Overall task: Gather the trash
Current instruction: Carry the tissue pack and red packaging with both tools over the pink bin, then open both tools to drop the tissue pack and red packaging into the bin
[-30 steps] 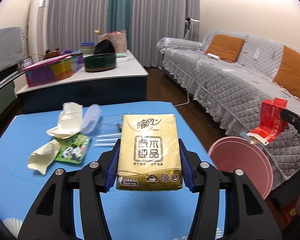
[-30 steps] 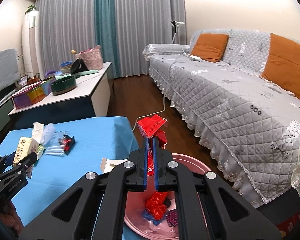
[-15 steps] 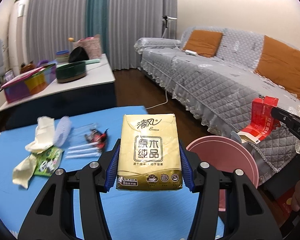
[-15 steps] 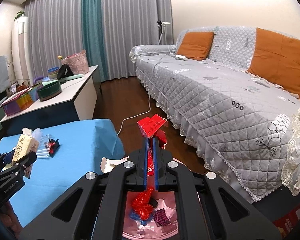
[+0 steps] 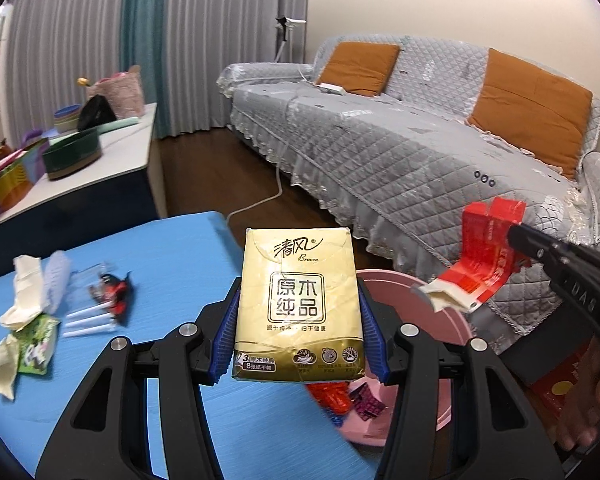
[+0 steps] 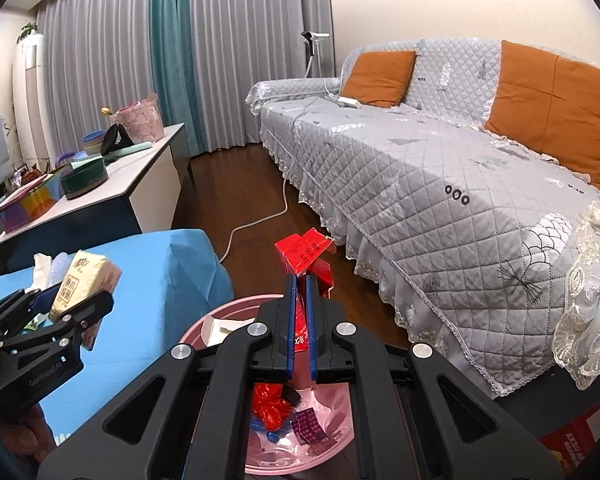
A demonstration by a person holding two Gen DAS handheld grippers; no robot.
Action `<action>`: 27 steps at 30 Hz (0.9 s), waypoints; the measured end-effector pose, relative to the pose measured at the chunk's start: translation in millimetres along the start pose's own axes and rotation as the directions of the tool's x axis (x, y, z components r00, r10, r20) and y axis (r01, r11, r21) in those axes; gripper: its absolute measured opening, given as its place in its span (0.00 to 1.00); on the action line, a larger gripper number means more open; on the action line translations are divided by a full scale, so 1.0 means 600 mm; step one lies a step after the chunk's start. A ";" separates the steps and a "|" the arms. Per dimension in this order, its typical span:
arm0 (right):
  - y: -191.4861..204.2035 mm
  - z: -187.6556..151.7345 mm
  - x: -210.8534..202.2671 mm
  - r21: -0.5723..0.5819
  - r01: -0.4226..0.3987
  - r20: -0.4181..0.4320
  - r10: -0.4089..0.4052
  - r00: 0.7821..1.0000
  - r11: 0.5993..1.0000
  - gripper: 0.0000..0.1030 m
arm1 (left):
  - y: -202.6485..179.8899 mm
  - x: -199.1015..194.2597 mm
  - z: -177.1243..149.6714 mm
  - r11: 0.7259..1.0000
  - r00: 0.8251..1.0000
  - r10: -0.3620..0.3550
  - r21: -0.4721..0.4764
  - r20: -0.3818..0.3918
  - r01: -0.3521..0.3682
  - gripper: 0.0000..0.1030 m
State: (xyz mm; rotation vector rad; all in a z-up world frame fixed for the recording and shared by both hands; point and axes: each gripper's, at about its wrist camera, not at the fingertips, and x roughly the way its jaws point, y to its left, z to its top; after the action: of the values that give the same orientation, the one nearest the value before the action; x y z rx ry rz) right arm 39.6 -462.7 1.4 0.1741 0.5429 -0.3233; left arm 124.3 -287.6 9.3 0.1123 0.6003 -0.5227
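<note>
My left gripper (image 5: 300,320) is shut on a gold tissue pack (image 5: 298,304) and holds it in the air at the near edge of a pink trash bin (image 5: 456,320). It also shows in the right wrist view (image 6: 80,284). My right gripper (image 6: 300,300) is shut on a flattened red carton (image 6: 304,256) and holds it above the pink bin (image 6: 228,316), which holds red and purple wrappers (image 6: 272,416). The carton shows in the left wrist view (image 5: 480,268) over the bin's far rim.
On the blue table (image 5: 172,248) lie crumpled tissues (image 5: 24,292), a green wrapper (image 5: 36,348), white sticks (image 5: 88,320) and a red-black wrapper (image 5: 114,292). A grey sofa (image 6: 440,176) stands right, a white cabinet (image 6: 140,176) at back left.
Both grippers have moved right with their loads, toward the pink bin. The tissue pack now hangs at the bin's rim and the bin's contents have come into the left view.
</note>
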 end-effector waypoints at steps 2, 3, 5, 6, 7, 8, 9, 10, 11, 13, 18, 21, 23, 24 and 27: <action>-0.002 -0.002 0.003 -0.003 0.002 -0.006 -0.002 1.000 1.000 0.05 | -0.008 0.010 0.006 1.000 1.000 -0.026 0.001 -0.011 0.026 0.50; -0.004 -0.003 0.006 -0.005 0.003 -0.010 -0.003 1.000 1.000 0.05 | -0.009 0.013 0.007 0.999 0.999 -0.036 0.001 -0.015 0.036 0.51; -0.006 -0.004 0.010 -0.006 0.003 -0.016 -0.003 1.000 1.000 0.06 | -0.013 0.022 0.012 0.998 0.997 -0.068 -0.001 -0.028 0.068 0.51; -0.008 -0.005 0.012 -0.007 0.002 -0.021 -0.002 1.000 1.000 0.09 | -0.015 0.025 0.014 0.996 0.996 -0.084 -0.001 -0.035 0.084 0.51; -0.009 -0.006 0.015 -0.008 0.000 -0.028 0.000 1.000 1.000 0.09 | -0.017 0.029 0.016 0.995 0.994 -0.100 0.000 -0.042 0.100 0.51; -0.010 -0.008 0.020 -0.010 -0.007 -0.042 0.006 0.999 1.000 0.10 | -0.018 0.033 0.019 0.992 0.991 -0.123 0.001 -0.052 0.123 0.51; -0.010 -0.011 0.024 -0.012 -0.007 -0.053 0.007 0.999 1.000 0.13 | -0.020 0.034 0.021 0.992 0.990 -0.129 0.002 -0.054 0.129 0.52; -0.010 -0.013 0.028 -0.014 -0.001 -0.062 0.000 0.998 1.000 0.16 | -0.019 0.034 0.022 0.991 0.990 -0.133 0.002 -0.053 0.133 0.53; -0.011 -0.014 0.030 -0.012 0.003 -0.065 -0.004 0.998 1.000 0.27 | -0.016 0.034 0.025 0.990 0.989 -0.139 -0.003 -0.052 0.139 0.57; -0.013 -0.014 0.029 -0.005 0.004 -0.063 -0.004 0.998 1.000 0.39 | -0.009 0.032 0.026 0.990 0.989 -0.139 -0.020 -0.049 0.138 0.59; -0.011 -0.013 0.027 -0.005 0.007 -0.058 -0.007 0.998 1.000 0.39 | 0.013 0.022 0.024 0.991 0.990 -0.128 -0.048 -0.051 0.125 0.59; -0.004 -0.012 0.024 -0.011 0.004 -0.053 -0.005 0.999 1.000 0.39 | 0.028 0.005 0.020 0.993 0.992 -0.113 -0.050 -0.050 0.111 0.59; 0.004 -0.010 0.021 -0.015 -0.001 -0.048 0.000 0.999 1.000 0.39 | 0.043 -0.012 0.018 0.994 0.994 -0.101 -0.049 -0.042 0.099 0.59; 0.007 -0.009 0.019 -0.017 -0.003 -0.046 0.002 0.999 1.000 0.39 | 0.050 -0.021 0.017 0.995 0.995 -0.093 -0.047 -0.038 0.091 0.59; 0.026 -0.007 0.012 -0.027 -0.014 -0.032 0.013 0.999 1.000 0.39 | 0.073 -0.048 0.015 0.997 0.998 -0.066 -0.045 -0.024 0.065 0.59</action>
State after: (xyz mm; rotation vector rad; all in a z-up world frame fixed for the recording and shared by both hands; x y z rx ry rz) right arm 48.7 -449.1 -4.6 0.1569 0.5769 -0.3000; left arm 130.9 -239.4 30.6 0.0577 0.6417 -0.5720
